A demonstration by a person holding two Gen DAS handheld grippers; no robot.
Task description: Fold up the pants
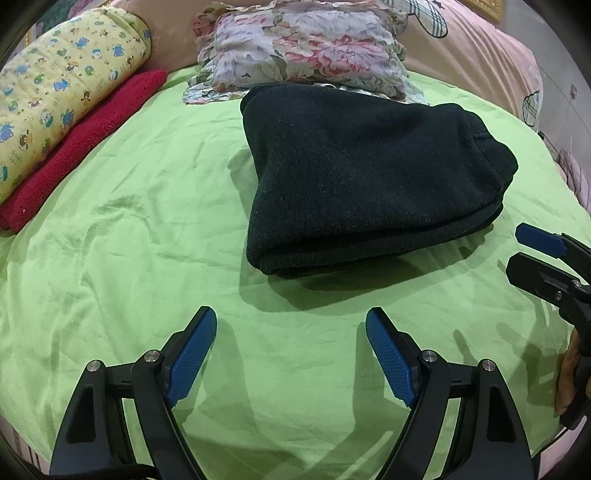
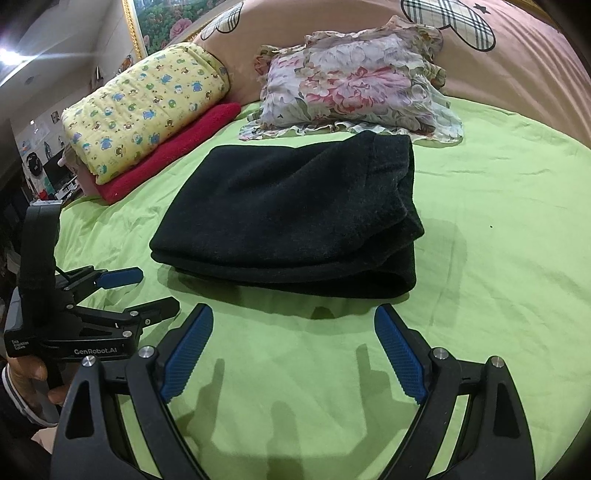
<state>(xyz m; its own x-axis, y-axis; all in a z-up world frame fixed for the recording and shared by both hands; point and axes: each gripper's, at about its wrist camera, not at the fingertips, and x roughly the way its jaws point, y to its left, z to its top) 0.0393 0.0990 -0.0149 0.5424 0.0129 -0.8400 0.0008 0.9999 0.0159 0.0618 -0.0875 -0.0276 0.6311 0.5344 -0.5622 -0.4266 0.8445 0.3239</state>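
Only the right wrist view shows a framed picture (image 2: 162, 22) behind the folded pants (image 2: 291, 218).

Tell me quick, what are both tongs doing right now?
Left tongs: open, holding nothing, short of the folded pants.
Right tongs: open, holding nothing.

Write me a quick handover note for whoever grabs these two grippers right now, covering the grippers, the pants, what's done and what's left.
Left gripper: open, empty, over bare green sheet just short of the pants.
Right gripper: open, empty, beside the left one, also short of the pants.
Black pants: lying folded in a compact stack mid-bed, rounded fold edge toward you, in front of the floral pillow. Neither gripper touches them.
Done: folding looks complete; several layers are stacked.
Left: probably nothing beyond tidying the looser right-hand edge, if wanted.
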